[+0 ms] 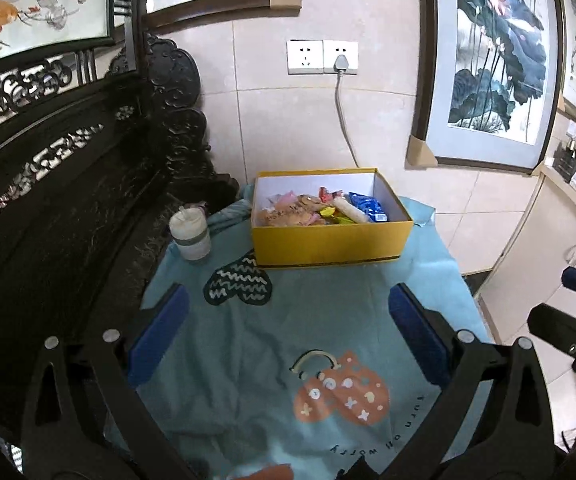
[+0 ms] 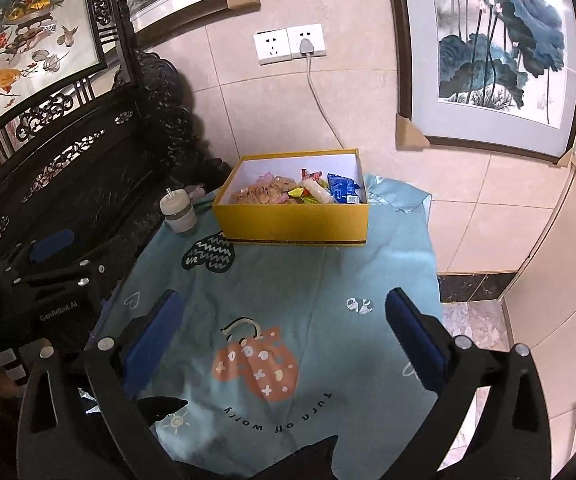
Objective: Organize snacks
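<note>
A yellow box [image 1: 330,242] [image 2: 294,222] stands at the far end of the light blue cloth [image 1: 320,320] [image 2: 288,280]. Inside it lie several wrapped snacks [image 1: 320,210] [image 2: 300,194], among them a blue packet [image 1: 368,206] [image 2: 342,188]. My left gripper [image 1: 288,308] hangs open over the near part of the cloth, nothing between its blue pads. My right gripper [image 2: 283,312] is open too, jaws spread wide and empty, well short of the box. The left gripper [image 2: 53,264] also appears at the left edge of the right wrist view.
A white lidded cup [image 1: 190,234] [image 2: 177,212] stands left of the box. Dark carved wooden furniture [image 1: 67,184] runs along the left. Behind are a tiled wall with a plugged socket [image 1: 340,58] and framed paintings [image 1: 492,60]. Cream cabinets [image 1: 536,248] stand at the right.
</note>
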A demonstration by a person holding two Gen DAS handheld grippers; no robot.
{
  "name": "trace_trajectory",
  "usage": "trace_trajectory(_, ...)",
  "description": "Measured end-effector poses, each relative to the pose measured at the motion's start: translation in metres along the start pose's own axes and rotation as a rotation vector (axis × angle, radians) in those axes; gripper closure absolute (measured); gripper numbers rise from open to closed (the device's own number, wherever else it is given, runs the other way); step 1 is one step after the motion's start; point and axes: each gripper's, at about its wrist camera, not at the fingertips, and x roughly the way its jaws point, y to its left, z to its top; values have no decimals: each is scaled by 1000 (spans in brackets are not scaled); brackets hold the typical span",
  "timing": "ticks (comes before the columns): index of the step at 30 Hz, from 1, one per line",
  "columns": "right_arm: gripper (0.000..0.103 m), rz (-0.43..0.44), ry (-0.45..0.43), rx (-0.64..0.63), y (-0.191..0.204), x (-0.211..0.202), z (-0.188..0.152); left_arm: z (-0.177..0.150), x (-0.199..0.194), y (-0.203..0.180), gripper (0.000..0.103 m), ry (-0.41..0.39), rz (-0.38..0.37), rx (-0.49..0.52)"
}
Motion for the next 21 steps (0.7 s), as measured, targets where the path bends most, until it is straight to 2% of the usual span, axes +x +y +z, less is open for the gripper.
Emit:
trace_trajectory(5, 1, 2, 14, 0, 2, 1, -3, -3, 2, -1, 2, 17, -21, 13)
trace_trajectory(21, 1, -13, 15, -5, 7, -1, -2, -4, 3, 2, 2, 35, -5, 26)
